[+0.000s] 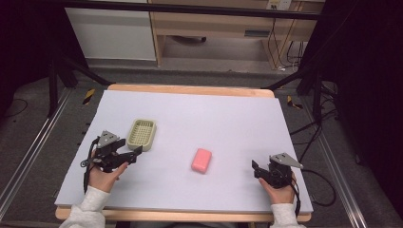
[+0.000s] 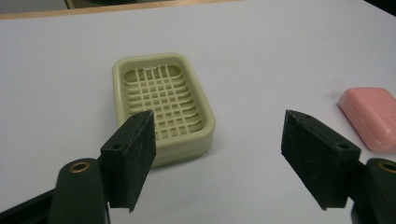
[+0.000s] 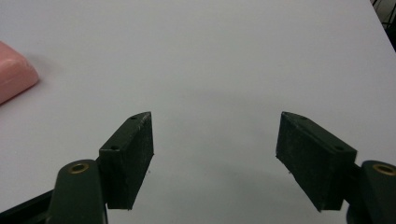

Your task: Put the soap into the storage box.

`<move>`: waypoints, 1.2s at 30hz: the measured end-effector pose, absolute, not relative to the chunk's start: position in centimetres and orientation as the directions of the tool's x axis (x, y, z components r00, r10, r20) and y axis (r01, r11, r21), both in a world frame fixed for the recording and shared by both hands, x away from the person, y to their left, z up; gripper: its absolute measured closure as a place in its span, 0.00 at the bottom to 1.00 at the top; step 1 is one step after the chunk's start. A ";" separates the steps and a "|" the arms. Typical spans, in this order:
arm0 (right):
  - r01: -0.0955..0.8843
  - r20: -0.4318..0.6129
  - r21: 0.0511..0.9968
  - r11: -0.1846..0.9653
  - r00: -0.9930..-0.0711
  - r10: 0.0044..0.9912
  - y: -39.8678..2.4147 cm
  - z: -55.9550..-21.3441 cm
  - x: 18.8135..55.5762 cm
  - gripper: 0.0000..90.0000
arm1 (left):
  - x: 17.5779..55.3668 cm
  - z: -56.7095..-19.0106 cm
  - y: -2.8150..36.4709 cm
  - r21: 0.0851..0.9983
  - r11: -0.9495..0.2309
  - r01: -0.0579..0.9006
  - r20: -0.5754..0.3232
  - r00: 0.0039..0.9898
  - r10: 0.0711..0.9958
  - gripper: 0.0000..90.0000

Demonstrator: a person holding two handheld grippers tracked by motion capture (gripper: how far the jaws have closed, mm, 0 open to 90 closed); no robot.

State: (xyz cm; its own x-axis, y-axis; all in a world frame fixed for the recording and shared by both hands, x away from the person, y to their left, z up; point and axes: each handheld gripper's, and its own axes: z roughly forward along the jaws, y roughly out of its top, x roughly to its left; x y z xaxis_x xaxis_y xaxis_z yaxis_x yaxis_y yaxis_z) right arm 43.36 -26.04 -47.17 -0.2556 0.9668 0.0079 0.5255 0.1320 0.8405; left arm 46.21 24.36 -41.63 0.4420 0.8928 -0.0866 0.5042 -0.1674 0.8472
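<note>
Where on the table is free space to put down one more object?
Free: the far half of the table, beyond the soap dish and pink soap; also between the soap and the right gripper. Crowded: the left gripper at the dish.

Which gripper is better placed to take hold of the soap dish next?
Left. The left gripper sits beside the soap dish, jaws open and facing it. The right gripper is across the table, beyond the pink soap.
</note>
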 end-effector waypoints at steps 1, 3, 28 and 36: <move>0.524 0.006 0.841 0.133 -0.256 0.967 -26.0 -47.2 43.4 0.30 | 46.3 -41.5 24.1 0.849 -0.175 0.499 -0.082 0.450 0.889 0.29; 0.516 0.003 0.846 0.133 -0.254 0.967 -26.0 -47.1 43.3 0.30 | 46.4 -41.3 23.3 0.850 -0.177 0.495 -0.082 0.457 0.885 0.29; 0.518 0.004 0.845 0.129 -0.248 0.969 -26.0 -47.2 43.3 0.29 | 47.3 -40.4 16.7 0.846 -0.245 0.473 -0.065 0.548 0.834 0.29; 0.520 0.006 0.844 0.129 -0.250 0.968 -26.0 -47.3 43.3 0.29 | 47.3 -40.2 14.7 0.844 -0.266 0.466 -0.062 0.576 0.815 0.28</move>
State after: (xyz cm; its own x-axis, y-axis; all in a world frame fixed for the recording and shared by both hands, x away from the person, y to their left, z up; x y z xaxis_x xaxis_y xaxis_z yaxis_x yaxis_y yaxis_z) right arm 43.30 -26.02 -47.32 -0.2500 0.9682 0.0057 0.5204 0.1294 0.8441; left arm 47.30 14.74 -40.23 0.5762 0.8149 -0.0620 0.4664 -0.2656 0.8438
